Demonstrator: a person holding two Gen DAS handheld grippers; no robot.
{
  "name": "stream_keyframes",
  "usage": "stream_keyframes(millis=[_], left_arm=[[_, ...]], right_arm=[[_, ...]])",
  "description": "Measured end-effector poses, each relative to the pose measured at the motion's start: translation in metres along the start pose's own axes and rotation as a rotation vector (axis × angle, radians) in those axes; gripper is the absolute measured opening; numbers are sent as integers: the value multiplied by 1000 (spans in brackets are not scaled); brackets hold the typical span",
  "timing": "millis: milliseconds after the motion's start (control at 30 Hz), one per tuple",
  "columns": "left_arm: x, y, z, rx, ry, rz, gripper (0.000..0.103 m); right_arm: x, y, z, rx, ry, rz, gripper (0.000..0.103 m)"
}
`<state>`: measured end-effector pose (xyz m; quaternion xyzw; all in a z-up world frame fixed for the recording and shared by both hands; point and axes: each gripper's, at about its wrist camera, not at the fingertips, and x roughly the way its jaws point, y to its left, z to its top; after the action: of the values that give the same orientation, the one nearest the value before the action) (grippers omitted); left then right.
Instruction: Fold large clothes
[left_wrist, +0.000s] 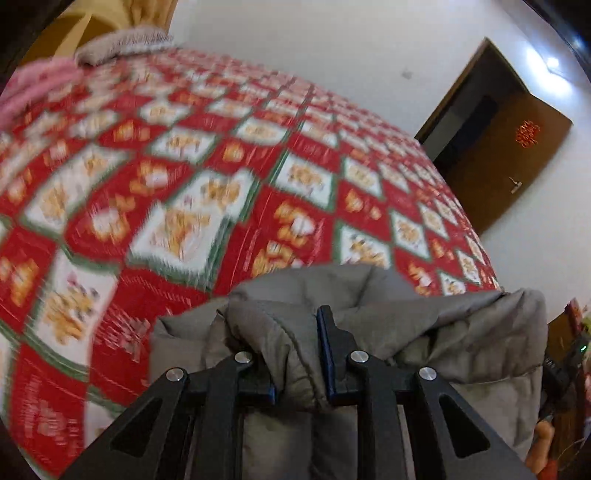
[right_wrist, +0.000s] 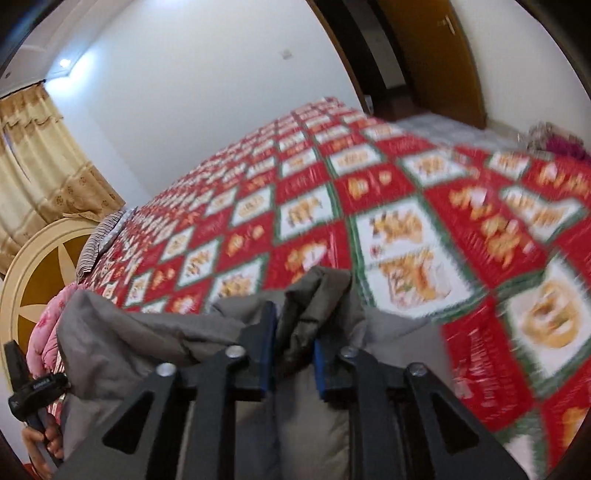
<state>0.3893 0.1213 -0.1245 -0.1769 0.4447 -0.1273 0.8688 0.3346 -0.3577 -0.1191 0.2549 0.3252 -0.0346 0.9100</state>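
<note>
Grey padded coat (left_wrist: 369, 295) clamped in both jaws (bunched), over red patterned bedspread (left_wrist: 184, 166).

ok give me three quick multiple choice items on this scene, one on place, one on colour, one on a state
1. Where is the brown door in the left wrist view?
A. right of the bed
B. left of the bed
C. under the bed

2. What colour is the padded garment?
A. blue
B. grey
C. yellow

3. What are the left tongs doing?
A. hanging apart with nothing between them
B. clamping a fold of the garment
C. pinching the curtain

Answers:
1 A, the door stands against the wall past the right edge of the red patterned bedspread.
2 B, its quilted fabric is grey in both views.
3 B, grey cloth is bunched between the fingers.
</note>
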Motion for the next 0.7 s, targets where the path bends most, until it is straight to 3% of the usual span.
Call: stream_keyframes(millis=[133,267,333,367,400,433,467,567,600,633,700], left_arm=[[7,19,-6,-79,2,-105,19],[-6,50,8,-298,73,-287,25],[-36,52,18,-300,36,-322,41],[-57,48,24,-248,-8,-289,65],[-79,42,28,-192,-62,-219,92],[-98,37,30,-154,-116,-163,98],[-118,32,32,-119,-175,-119,98],[-152,20,36,-91,-246,-35,98],[-158,9,33,-80,-263,10,98],[-156,-1,32,-61,-265,25,98],[-140,-37,22,20,-229,18,98]], right_arm=[[13,-12,-6,46,8,45,26],[11,-24,-2,108,45,99,32],[1,-30,5,157,72,164,45],[-11,-34,9,184,57,213,63],[-29,-35,12,197,17,251,74],[-45,-32,15,190,-29,264,90],[-62,-28,17,169,-80,260,96],[-110,-6,22,58,-187,222,91],[-124,8,21,3,-193,204,86],[-129,22,20,-45,-183,192,75],[-131,60,16,-169,-134,151,61]])
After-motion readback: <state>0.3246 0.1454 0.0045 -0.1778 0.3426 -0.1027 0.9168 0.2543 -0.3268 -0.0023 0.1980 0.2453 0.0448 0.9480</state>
